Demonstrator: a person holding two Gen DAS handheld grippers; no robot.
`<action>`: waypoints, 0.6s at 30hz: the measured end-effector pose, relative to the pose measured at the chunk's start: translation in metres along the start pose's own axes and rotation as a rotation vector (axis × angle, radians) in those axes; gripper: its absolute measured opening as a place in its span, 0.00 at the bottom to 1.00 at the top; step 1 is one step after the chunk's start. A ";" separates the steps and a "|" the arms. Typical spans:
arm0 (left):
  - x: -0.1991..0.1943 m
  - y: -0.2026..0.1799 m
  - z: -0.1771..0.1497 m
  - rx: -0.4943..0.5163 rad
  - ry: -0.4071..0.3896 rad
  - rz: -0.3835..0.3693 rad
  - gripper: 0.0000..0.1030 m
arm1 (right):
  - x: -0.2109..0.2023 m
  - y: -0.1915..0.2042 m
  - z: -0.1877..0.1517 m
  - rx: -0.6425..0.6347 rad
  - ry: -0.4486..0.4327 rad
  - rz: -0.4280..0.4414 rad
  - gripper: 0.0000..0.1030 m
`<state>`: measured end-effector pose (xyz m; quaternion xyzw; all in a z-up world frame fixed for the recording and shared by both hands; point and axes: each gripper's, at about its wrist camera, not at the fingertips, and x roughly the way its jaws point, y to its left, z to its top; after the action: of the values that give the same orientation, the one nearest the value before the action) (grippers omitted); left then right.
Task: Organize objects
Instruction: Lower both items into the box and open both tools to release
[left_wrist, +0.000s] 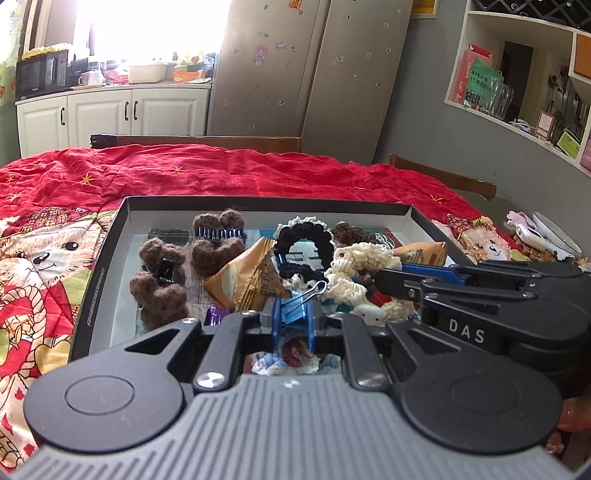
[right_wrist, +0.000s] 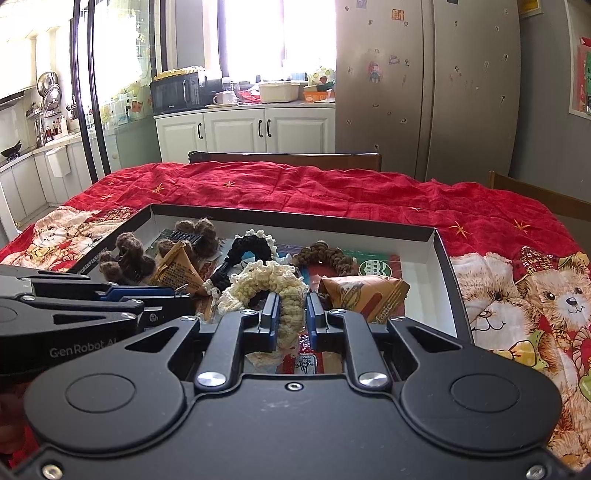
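A shallow black box with a white inside sits on the red tablecloth and holds brown fuzzy hair clips, a black crochet scrunchie, cream crochet scrunchies and orange snack packets. My left gripper is shut on a blue binder clip over the box's near side. My right gripper is shut on a cream crochet scrunchie inside the box. It also shows in the left wrist view, reaching in from the right.
A red bear-print tablecloth covers the table. Wooden chair backs stand at the far edge. A white dish and small items lie at the right of the table. Fridge, cabinets and wall shelves are behind.
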<state>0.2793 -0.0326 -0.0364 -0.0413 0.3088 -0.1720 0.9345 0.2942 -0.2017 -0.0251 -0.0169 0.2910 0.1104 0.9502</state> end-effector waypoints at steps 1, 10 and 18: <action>0.000 0.000 0.000 0.000 0.001 0.000 0.17 | 0.000 0.000 0.000 0.001 0.001 0.000 0.14; 0.000 0.001 0.000 -0.006 0.005 0.000 0.18 | 0.003 -0.002 -0.002 0.003 0.012 0.003 0.16; 0.000 0.002 0.000 -0.010 0.004 -0.005 0.31 | 0.003 -0.003 -0.002 0.005 0.008 -0.001 0.18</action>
<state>0.2799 -0.0312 -0.0366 -0.0463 0.3116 -0.1731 0.9332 0.2961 -0.2042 -0.0287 -0.0151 0.2948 0.1092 0.9492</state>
